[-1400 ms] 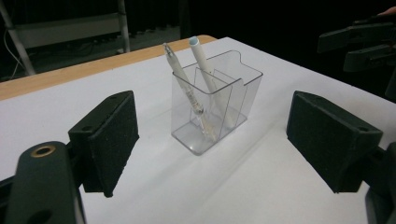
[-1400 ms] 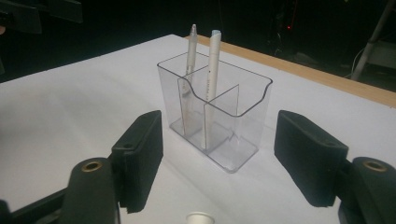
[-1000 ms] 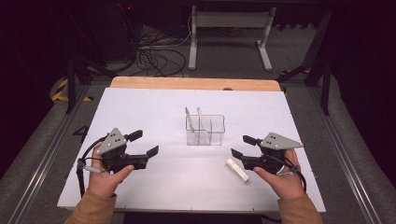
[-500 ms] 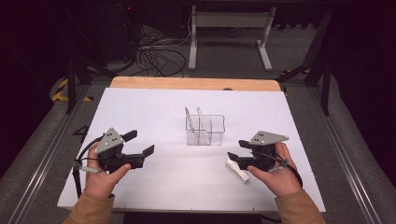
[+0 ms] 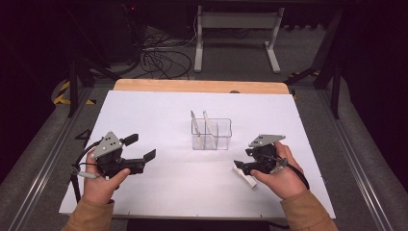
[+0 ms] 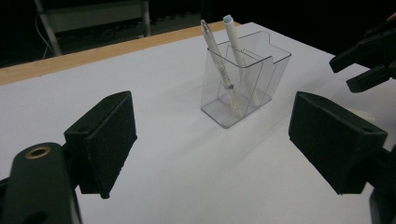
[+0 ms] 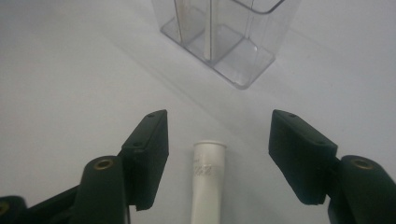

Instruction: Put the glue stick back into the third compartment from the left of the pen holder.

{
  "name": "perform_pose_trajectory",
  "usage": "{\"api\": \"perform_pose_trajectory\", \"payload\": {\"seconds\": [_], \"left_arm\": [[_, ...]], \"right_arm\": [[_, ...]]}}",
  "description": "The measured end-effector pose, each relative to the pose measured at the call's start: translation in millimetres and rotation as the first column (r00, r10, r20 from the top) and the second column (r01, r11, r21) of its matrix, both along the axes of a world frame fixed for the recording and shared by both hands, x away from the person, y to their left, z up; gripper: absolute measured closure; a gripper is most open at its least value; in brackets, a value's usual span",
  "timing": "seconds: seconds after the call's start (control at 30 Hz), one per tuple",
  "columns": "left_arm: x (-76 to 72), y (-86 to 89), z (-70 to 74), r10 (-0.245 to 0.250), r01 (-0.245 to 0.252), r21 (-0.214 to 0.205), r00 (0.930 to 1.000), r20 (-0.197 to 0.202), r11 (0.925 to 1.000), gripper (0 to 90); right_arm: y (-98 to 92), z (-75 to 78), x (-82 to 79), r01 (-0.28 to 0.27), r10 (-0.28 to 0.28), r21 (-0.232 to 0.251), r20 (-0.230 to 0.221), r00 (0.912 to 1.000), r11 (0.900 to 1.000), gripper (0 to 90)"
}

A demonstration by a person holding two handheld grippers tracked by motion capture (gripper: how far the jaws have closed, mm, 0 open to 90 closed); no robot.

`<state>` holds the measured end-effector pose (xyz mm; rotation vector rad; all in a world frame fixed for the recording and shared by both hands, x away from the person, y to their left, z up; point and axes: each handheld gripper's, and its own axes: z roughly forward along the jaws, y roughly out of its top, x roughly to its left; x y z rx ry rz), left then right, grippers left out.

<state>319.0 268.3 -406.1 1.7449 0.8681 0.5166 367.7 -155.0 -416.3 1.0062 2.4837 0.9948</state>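
White sheeting covers the table [image 5: 159,192], with a strip of bare wood along its far edge and dark floor, cables and a metal stand beyond. On the sheet near the person's right side lies a white marker [image 7: 208,186], flat, pointing roughly toward the clear plastic holder [image 5: 211,134] that stands near the middle of the table. The right gripper [image 7: 217,156] is set low over the marker with one jaw on each side of it; the jaws have just been closing in, yet a gap shows on both sides and neither pad presses on the barrel, so nothing is gripped yet. Judging by how things lie, the work is partly done: two pens [image 6: 222,60] already stand slanted in the holder's compartments, and this marker is apparently the one left to lift and drop in beside them. What remains is to finish the squeeze, raise the marker, tip it upright and lower it into a free section. The right hand [image 5: 281,175] wraps the gripper from behind, tilting it forward and down. The left gripper [image 5: 139,149] rests apart near the table's left side, jaws spread wide and holding nothing, aimed level across the sheet toward the holder, with the left hand [image 5: 103,180] beneath it.
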Motion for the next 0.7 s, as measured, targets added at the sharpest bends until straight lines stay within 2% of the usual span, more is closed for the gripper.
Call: {"api": "perform_pose_trajectory", "payload": {"seconds": [0.13, 0.37, 0.43, 0.6, 0.7], "left_arm": [[-0.7, 0.8, -1.0, -0.003, 0.003, 0.003, 1.0, -0.008, 1.0, 14.2], [-3.6, 5.7, -0.1, -0.058, 0.058, -0.014, 0.9983, -0.009, 0.9982, 9.4], [-4.6, 6.2, -0.7, -0.053, 0.052, -0.015, 0.9985, -0.011, 0.9985, 9.2], [-4.8, 8.4, -0.5, -0.046, 0.045, -0.02, 0.9989, -0.011, 0.9988, 9.2], [-5.7, 8.2, 0.2, -0.042, 0.042, -0.008, 0.999, -0.013, 0.9991, 9.2]], "right_arm": [[2.0, -3.3, 1.2, 0.0, -0.001, -0.034, -0.035, 0.9994, 0.9994, 40.2], [7.4, -9.4, 2.0, -0.016, 0.007, -0.095, -0.088, 0.9961, 0.9953, 42.5], [7.7, -10.7, 2.8, -0.028, 0.017, -0.1, -0.105, 0.9943, 0.9946, 42.9], [8.8, -15.0, 4.2, -0.015, -0.002, -0.126, -0.133, 0.9911, 0.9919, 45.3], [9.1, -18.2, 5.2, -0.016, -0.006, -0.141, -0.153, 0.9882, 0.9898, 46.6]]}}
